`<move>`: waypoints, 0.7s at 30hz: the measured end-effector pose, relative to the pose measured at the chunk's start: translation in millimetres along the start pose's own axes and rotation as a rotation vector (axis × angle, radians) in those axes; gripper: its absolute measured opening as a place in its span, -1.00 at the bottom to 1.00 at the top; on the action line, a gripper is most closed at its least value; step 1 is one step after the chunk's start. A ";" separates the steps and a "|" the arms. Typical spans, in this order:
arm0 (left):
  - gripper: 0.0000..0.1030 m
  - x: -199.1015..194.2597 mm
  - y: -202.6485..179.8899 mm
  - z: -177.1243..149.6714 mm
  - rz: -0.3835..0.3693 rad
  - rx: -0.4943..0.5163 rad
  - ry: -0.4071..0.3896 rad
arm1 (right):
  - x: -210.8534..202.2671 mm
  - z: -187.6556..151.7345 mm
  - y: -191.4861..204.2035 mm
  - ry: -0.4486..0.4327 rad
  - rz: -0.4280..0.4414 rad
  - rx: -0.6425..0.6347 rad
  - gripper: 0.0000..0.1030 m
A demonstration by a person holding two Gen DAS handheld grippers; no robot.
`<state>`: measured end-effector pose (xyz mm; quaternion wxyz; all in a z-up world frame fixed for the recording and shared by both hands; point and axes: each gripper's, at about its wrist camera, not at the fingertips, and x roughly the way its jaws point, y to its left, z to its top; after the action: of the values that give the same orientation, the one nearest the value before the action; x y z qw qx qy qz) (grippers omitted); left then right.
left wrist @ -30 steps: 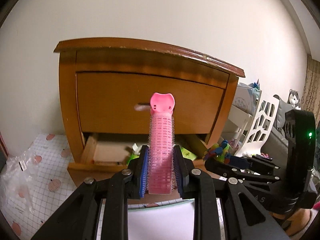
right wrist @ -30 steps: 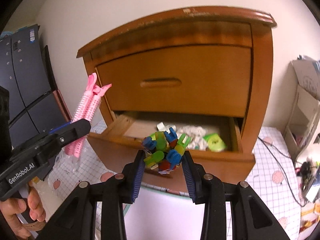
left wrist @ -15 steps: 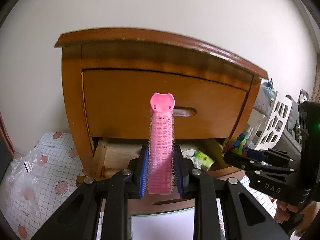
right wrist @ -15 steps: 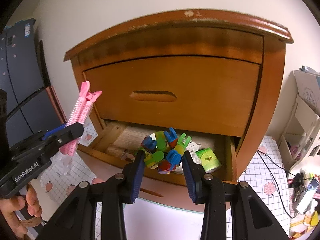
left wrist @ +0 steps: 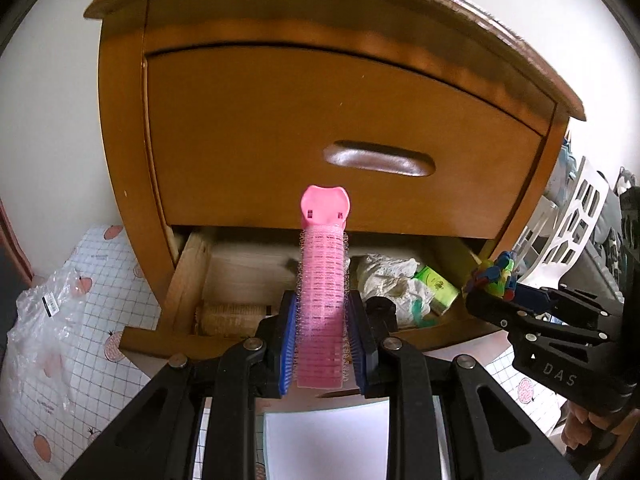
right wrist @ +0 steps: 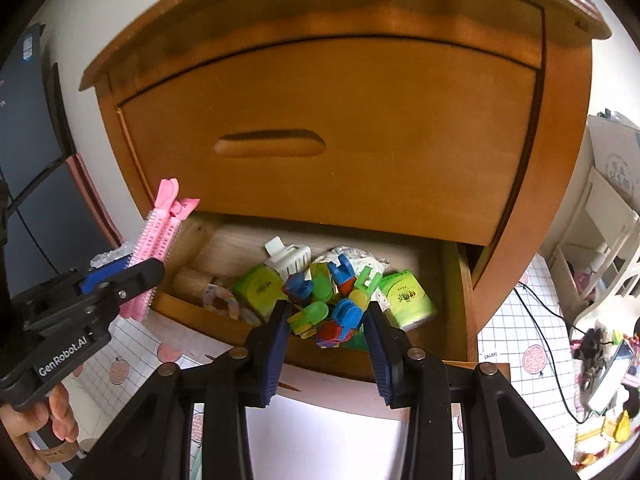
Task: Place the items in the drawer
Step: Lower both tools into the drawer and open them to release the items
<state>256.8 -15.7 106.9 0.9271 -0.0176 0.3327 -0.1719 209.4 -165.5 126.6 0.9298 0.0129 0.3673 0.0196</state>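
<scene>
Step in hand: carrying the items to the open lower drawer [right wrist: 448,344] of the wooden nightstand [left wrist: 132,184]. Neither item is yet released.

Left claw [left wrist: 323,340]: pinching a pink hair roller clip [left wrist: 322,280] near its lower end. The clip stands up and forward from the pads, and its tip lies in front of the closed upper drawer [left wrist: 280,140]. In the right wrist view the clip sits at the drawer's left front corner, apparently not yet over the cavity.

Right claw [right wrist: 326,332]: pinching a bundle of small coloured plastic clips [right wrist: 328,304]. The bundle hangs above the drawer's front part.

Drawer contents: green boxes [right wrist: 406,300], a white plastic piece [right wrist: 290,256], crumpled white wrapping [left wrist: 384,276] and a wooden roller [left wrist: 230,316].

Next move, by judgement:
1. Bring each claw forward and down until its load clears the front rim.
2. Keep the tall pink clip below the upper drawer's lower edge.
3. Spread the pads only over a free spot, so nothing lands on the rim.
</scene>
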 end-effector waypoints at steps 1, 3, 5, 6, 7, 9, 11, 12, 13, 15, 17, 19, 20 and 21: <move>-0.52 2.7 0.8 0.0 0.004 -0.004 0.008 | 2.1 -0.1 -0.3 0.005 -0.006 -0.002 -0.23; -0.52 5.9 1.0 0.4 0.012 -0.003 0.024 | 5.6 -0.3 -0.9 0.015 -0.016 -0.003 -0.23; -0.52 9.9 0.5 0.9 0.021 0.001 0.036 | 7.1 0.3 -1.4 0.021 -0.020 0.001 -0.23; -0.52 11.8 0.2 0.7 0.023 0.002 0.041 | 8.7 0.3 -2.2 0.025 -0.024 0.003 -0.23; -0.52 13.1 0.2 1.0 0.026 0.002 0.045 | 9.5 0.5 -2.1 0.028 -0.027 0.003 -0.23; -0.51 15.8 -0.7 0.6 0.029 0.005 0.052 | 11.5 -0.2 -2.5 0.032 -0.035 0.003 -0.23; -0.51 18.1 -2.4 1.1 0.039 0.016 0.056 | 13.9 0.0 -2.8 0.037 -0.041 0.002 -0.23; -0.51 18.0 -3.3 1.4 0.040 0.018 0.057 | 14.7 0.2 -3.0 0.039 -0.045 0.004 -0.23; -0.51 17.9 -4.2 2.2 0.042 0.020 0.059 | 14.9 0.3 -3.2 0.040 -0.047 0.005 -0.23; -0.51 19.4 -5.7 4.2 0.052 0.029 0.062 | 15.5 1.3 -3.6 0.043 -0.051 0.006 -0.23; -0.51 22.4 -6.7 6.2 0.063 0.040 0.067 | 16.0 2.5 -3.0 0.045 -0.057 -0.001 -0.23; -0.51 25.1 -7.0 8.1 0.070 0.044 0.071 | 17.2 3.9 -2.9 0.046 -0.064 -0.006 -0.23; -0.51 26.5 -7.1 8.7 0.070 0.043 0.074 | 17.9 5.1 -3.2 0.048 -0.066 -0.006 -0.23; -0.51 27.3 -7.1 9.3 0.070 0.043 0.076 | 18.5 5.4 -3.5 0.050 -0.069 -0.005 -0.23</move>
<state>280.1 -32.1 98.5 0.9193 0.0206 0.3645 -0.1470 226.8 -168.1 117.8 0.9204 -0.0024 0.3907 -0.0111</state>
